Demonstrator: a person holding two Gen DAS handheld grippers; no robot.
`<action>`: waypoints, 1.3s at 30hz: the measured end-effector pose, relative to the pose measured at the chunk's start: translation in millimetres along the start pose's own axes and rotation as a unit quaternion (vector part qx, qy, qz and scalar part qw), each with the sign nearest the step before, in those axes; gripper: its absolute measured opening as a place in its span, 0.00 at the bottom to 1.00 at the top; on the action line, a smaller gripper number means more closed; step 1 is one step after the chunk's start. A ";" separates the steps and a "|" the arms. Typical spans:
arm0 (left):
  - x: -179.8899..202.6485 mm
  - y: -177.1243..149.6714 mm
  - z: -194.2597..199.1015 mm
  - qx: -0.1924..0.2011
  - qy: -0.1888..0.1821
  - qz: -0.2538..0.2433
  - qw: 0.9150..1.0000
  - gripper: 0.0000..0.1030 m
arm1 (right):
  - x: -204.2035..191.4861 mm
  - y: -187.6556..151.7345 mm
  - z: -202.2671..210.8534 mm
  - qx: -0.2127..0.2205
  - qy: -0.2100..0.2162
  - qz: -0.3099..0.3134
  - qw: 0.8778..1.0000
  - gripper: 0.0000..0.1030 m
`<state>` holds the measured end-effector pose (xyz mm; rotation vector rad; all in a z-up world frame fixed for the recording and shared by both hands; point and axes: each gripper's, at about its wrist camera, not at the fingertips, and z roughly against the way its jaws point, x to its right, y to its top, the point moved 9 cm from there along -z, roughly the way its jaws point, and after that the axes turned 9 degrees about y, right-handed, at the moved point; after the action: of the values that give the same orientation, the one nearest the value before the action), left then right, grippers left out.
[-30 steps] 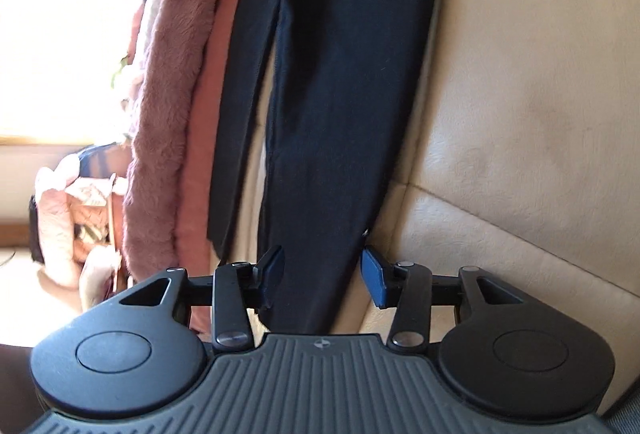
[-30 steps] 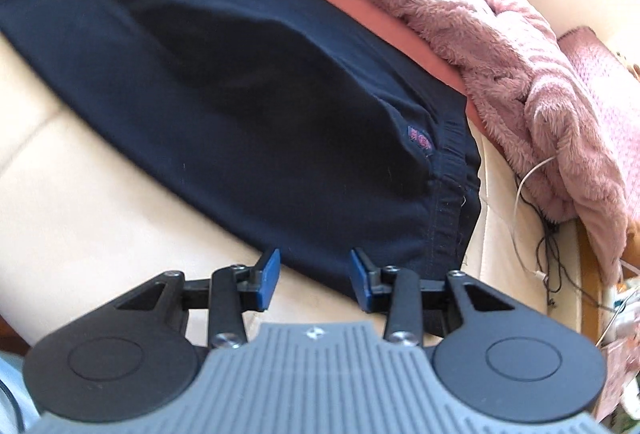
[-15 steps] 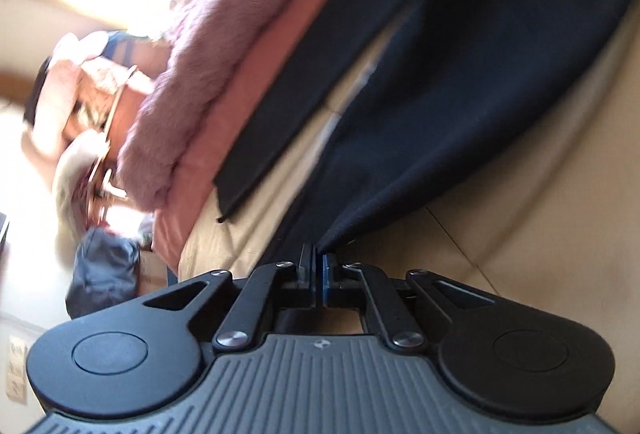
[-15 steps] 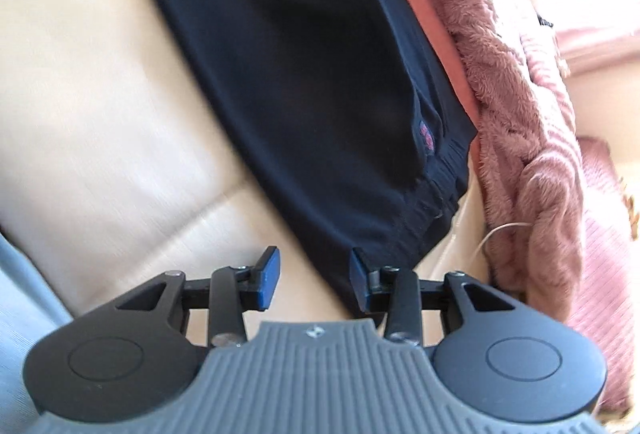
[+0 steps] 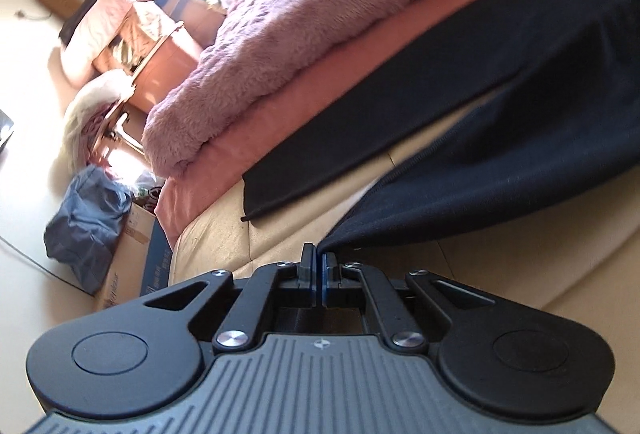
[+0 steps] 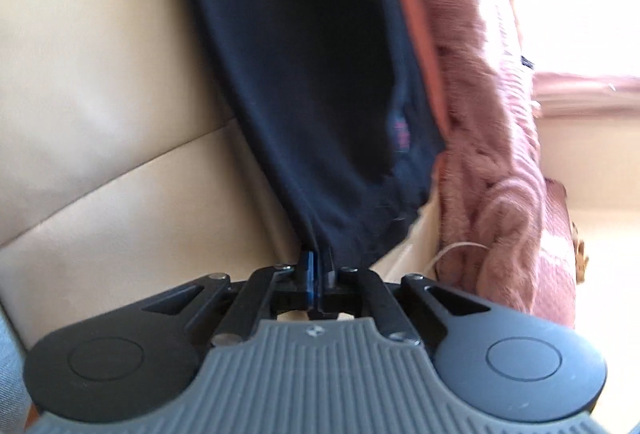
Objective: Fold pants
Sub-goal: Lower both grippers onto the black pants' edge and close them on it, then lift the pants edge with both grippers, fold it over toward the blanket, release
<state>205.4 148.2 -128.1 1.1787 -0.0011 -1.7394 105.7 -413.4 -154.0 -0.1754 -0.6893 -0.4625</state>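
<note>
1. Left tool (image 5: 319, 261): pressed fully together, pinching the hem corner of one leg of the dark navy pants (image 5: 500, 190); cloth drawn taut from the pinch point up toward the right.
2. Right tool (image 6: 318, 264): likewise clamped tight, gripping the gathered waistband corner of the pants (image 6: 320, 74); fabric bunched into folds just above the fingertips.
3. Pants spread along the cream leather sofa seat (image 5: 280, 234), lying lengthwise beside the blankets at the back edge.
4. Second pant leg (image 5: 400, 122) flat on the seat, hem end near the seat's front-left corner in the left wrist view, touching the salmon blanket (image 5: 320, 90) along its far side.
5. Held leg raised off the cushion at the hem, a strip of bare sofa visible between the two legs.
6. Fluffy mauve-pink blanket (image 5: 300, 22) heaped on top of the salmon one, along the sofa's back edge; same fluffy blanket (image 6: 492, 154) just beside the waistband in the right wrist view.
7. Small reddish logo (image 6: 402, 132) near the waistband, blurred.
8. Seam in the sofa cushion (image 6: 120, 174) running left of the pants.
9. Beyond the sofa's end: cardboard box (image 5: 132, 258) with blue-grey cloth (image 5: 86, 218) draped over it.
</note>
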 end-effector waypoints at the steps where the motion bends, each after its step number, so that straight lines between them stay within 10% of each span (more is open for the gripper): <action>1: -4.1 3.2 0.5 0.000 -0.001 0.008 1.000 0.02 | 7.9 0.6 3.4 0.006 -0.007 -0.016 1.000 0.00; 9: -48.7 51.0 -16.4 -0.023 -0.026 0.094 0.995 0.01 | 106.7 28.0 25.4 0.062 -0.065 -0.138 0.986 0.00; 20: -54.3 126.8 -125.5 -0.081 -0.039 0.073 0.993 0.01 | 225.9 102.8 -54.1 0.049 -0.053 -0.194 0.978 0.00; 39: 4.9 128.5 -211.6 -0.130 -0.045 0.022 0.990 0.09 | 213.3 145.7 -203.2 -0.027 0.033 -0.207 0.977 0.00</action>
<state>445.0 182.0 -180.6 0.9028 0.1400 -1.6952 433.7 -421.6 -171.4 -0.0651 -0.6489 -0.8829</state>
